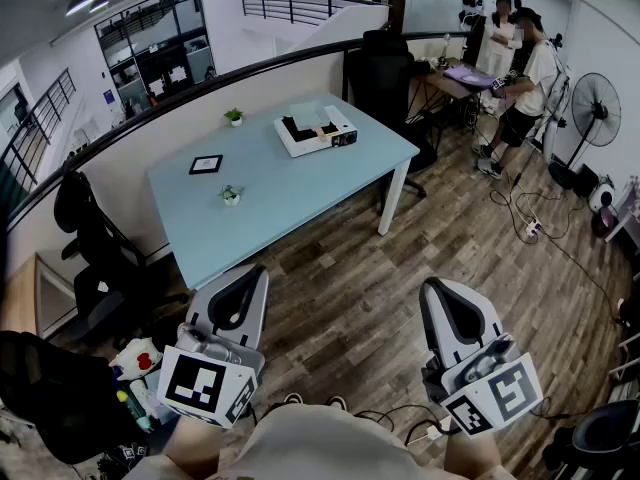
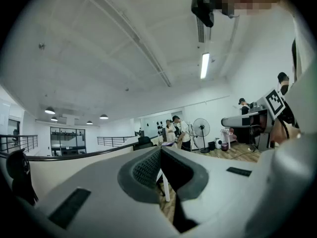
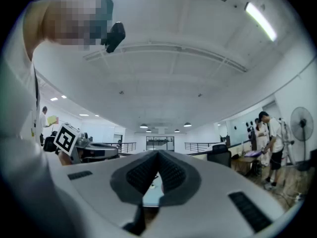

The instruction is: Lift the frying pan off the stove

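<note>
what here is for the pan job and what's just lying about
For the job: left gripper, right gripper, both shut and empty. No pan or stove in view.
Lying about: table, white box, black frame, plants, fan, office chair.

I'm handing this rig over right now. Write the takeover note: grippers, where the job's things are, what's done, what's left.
Left gripper: fingers together, nothing between them, held low over the wooden floor.
Right gripper: the same, shut and empty.
Job's things: no frying pan or stove shows in any view. Ahead stands only a blue table with a white box on it.
Done: nothing that shows.
Left: find the stove, grasp the pan, lift it off.
</note>
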`<state>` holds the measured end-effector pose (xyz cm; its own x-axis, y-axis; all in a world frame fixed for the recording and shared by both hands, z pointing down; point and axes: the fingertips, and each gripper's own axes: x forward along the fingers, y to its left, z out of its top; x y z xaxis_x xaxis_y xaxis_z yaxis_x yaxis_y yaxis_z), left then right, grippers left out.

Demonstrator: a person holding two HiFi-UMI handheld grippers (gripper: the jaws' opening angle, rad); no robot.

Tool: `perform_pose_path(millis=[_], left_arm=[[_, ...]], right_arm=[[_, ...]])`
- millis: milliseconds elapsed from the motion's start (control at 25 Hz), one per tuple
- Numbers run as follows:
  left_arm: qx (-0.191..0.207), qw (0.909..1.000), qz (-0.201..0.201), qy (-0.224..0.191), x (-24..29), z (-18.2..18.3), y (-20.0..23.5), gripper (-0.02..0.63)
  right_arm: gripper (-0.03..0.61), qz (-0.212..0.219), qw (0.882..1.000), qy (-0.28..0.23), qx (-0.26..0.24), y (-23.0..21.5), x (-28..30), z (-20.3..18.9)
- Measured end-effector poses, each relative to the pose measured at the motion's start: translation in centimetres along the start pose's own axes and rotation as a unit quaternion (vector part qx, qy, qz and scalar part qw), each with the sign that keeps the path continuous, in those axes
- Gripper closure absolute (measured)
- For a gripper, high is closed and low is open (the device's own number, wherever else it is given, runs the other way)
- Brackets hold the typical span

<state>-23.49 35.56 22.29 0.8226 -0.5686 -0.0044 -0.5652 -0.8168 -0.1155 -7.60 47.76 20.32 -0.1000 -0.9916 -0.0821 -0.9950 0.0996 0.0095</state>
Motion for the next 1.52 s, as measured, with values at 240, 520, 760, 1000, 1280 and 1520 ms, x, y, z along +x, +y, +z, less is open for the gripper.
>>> perform_pose_path(millis=[240, 520, 760, 1000, 1280, 1520], left_arm=[[0.005, 0.9999, 0.004, 0.011, 0.6, -0.1, -0.7, 0.612], [0.015, 0.9996, -0.002, 0.024, 1.6, -1.1, -2.5, 0.612], [0.009, 0.9996, -0.003, 0.028, 2.3, -1.2, -2.4, 0.612], [0.0, 0.9998, -0.002, 0.021, 4.0, -1.6, -0.9, 0.612], [-0.003, 0.9997, -0.004, 0.025, 7.7, -2.1, 1.6, 0.612], [-0.014, 0.9991, -0.012, 0.038, 13.6, -4.3, 4.7, 0.612]], right_arm=[[0.575, 0.003, 1.0, 0.007, 0.025, -1.1, -0.4, -0.8], [0.575, 0.009, 0.999, 0.008, 0.045, -2.1, -1.4, -2.5], [0.276, -0.019, 0.999, 0.003, 0.043, -3.4, -1.0, -2.2], [0.179, -0.019, 0.998, 0.018, 0.05, -4.5, 1.1, -3.4], [0.178, -0.017, 0.997, 0.045, 0.059, -6.5, 5.5, -4.8], [0.187, -0.022, 0.995, 0.074, 0.066, -9.8, 11.0, -7.3]])
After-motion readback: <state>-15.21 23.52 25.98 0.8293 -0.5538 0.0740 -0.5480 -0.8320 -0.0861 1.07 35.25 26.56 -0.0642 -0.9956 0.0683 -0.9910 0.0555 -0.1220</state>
